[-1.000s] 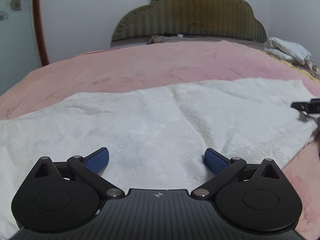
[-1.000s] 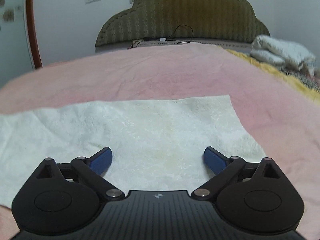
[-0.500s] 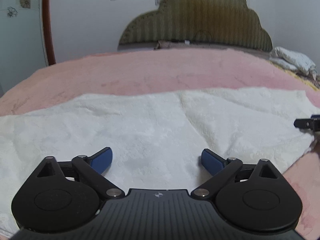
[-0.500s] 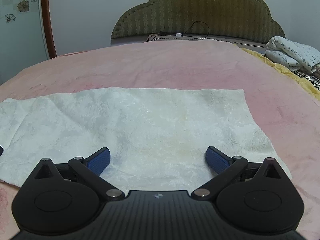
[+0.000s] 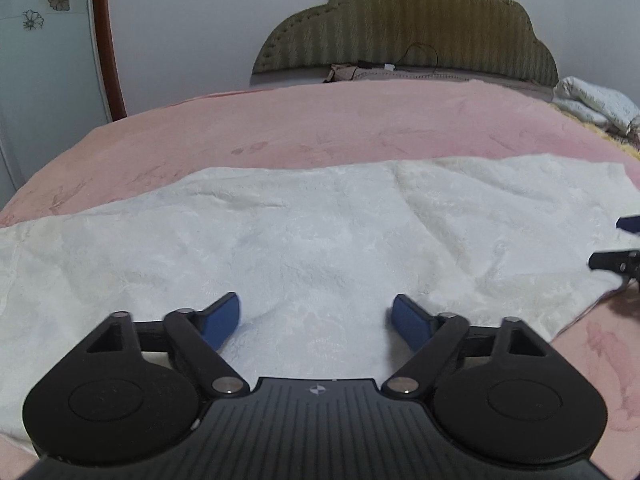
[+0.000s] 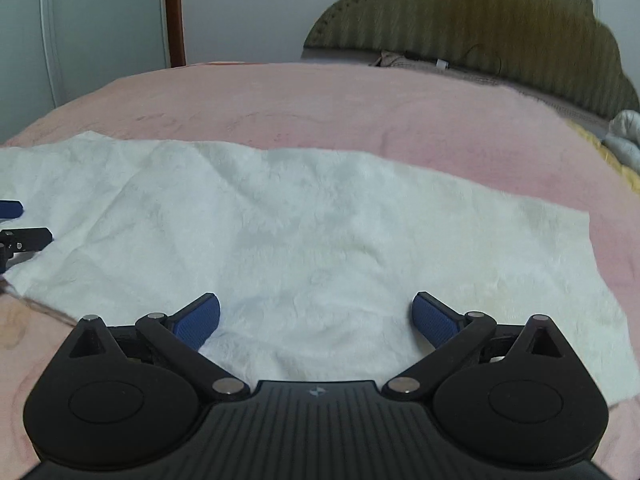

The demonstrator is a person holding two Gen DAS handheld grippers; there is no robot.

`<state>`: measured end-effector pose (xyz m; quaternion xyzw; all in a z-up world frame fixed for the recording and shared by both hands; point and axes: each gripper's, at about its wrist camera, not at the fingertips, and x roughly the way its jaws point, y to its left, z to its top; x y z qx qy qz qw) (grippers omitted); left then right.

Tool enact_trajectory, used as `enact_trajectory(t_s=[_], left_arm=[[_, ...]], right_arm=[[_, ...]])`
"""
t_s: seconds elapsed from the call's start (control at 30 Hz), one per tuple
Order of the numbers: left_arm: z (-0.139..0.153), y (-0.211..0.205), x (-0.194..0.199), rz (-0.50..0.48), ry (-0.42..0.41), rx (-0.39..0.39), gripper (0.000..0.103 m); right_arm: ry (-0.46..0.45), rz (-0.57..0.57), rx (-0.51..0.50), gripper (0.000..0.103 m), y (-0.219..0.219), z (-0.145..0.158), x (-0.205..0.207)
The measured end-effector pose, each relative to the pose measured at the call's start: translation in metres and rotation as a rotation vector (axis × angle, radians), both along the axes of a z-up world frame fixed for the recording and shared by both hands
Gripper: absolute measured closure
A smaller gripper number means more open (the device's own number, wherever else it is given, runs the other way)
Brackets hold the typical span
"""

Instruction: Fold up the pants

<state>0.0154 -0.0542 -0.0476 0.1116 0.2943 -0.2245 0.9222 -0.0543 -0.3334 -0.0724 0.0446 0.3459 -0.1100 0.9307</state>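
Note:
The pants [image 5: 320, 240] are a cream-white textured cloth lying flat and wide across the pink bedspread [image 5: 340, 128]; they also show in the right wrist view [image 6: 304, 232]. My left gripper [image 5: 316, 320] is open and empty, just above the cloth's near edge. My right gripper [image 6: 316, 320] is open and empty over the cloth's right part. The right gripper's fingers [image 5: 612, 260] show at the right edge of the left wrist view. The left gripper's fingers [image 6: 24, 238] show at the left edge of the right wrist view.
A green padded headboard [image 5: 404, 24] stands at the far end of the bed, with a cable [image 5: 416, 52] and small items at its foot. Folded bedding [image 5: 596, 100] lies at the far right. A wooden-framed door [image 5: 108, 40] is at the left.
Both grippers have risen and drawn back a little from the cloth. The right wrist view has swung to the left, so the left gripper now shows at its edge. Both stay open.

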Motion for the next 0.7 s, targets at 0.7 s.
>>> enact_trajectory(t_s=[0.7], left_arm=[[0.005,-0.007,-0.002,-0.005,-0.016,0.029,0.044]], right_arm=[[0.029,0.216,0.032,0.000,0.080,0.007,0.035]])
